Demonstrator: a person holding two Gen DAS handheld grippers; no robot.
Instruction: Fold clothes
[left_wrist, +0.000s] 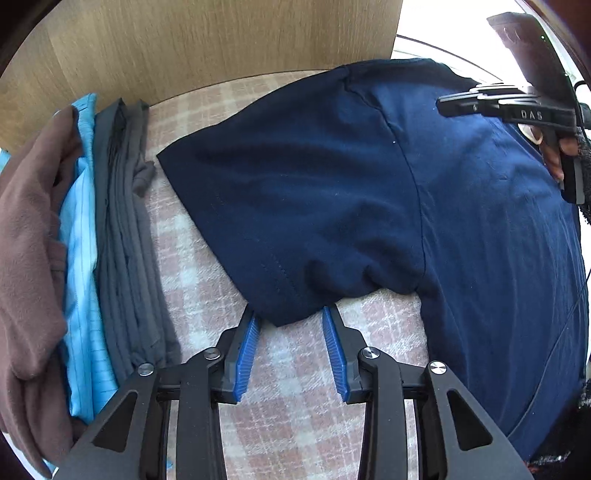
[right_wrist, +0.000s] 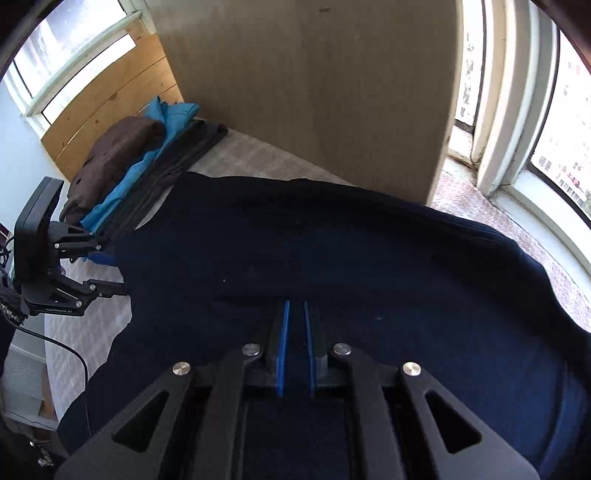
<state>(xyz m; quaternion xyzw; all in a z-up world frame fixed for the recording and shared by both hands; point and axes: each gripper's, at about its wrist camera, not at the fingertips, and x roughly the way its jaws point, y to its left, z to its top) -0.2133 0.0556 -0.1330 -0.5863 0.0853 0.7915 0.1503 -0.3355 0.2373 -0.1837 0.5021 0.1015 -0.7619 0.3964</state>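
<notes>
At the far left of the left wrist view lies a stack of folded clothes: a brown fleece garment (left_wrist: 29, 258) with a soft napped surface, then a bright blue striped piece (left_wrist: 83, 266), then dark grey ribbed folds (left_wrist: 125, 240) laid in long parallel ridges running near to far. They rest on a worktop covered with a plaid cloth (left_wrist: 288, 398) of pale pink and grey checks with a coarse weave. Behind it stands a light wood-grain panel (left_wrist: 221, 40).

The left gripper (left_wrist: 290, 321) sits low over the plaid cloth with its black jaws spread wide and its ribbed blue pads (left_wrist: 247, 354) on either side of the lower corner of a sleeve; the pads are not closed on the fabric.

The navy T-shirt (left_wrist: 480, 229) is smooth knit cotton, spread flat on the worktop to the right of the stack. Its short sleeve (left_wrist: 280, 206) points left toward the stack, a curved seam joining it to the body, which stretches near to far along the right side.

In the right wrist view the right gripper (right_wrist: 296, 303) hovers over the shirt body with its jaws nearly together, a narrow gap left between the blue pads, and nothing visibly caught in them. At the far right, windows (right_wrist: 546, 122) with pale frames curve around.
</notes>
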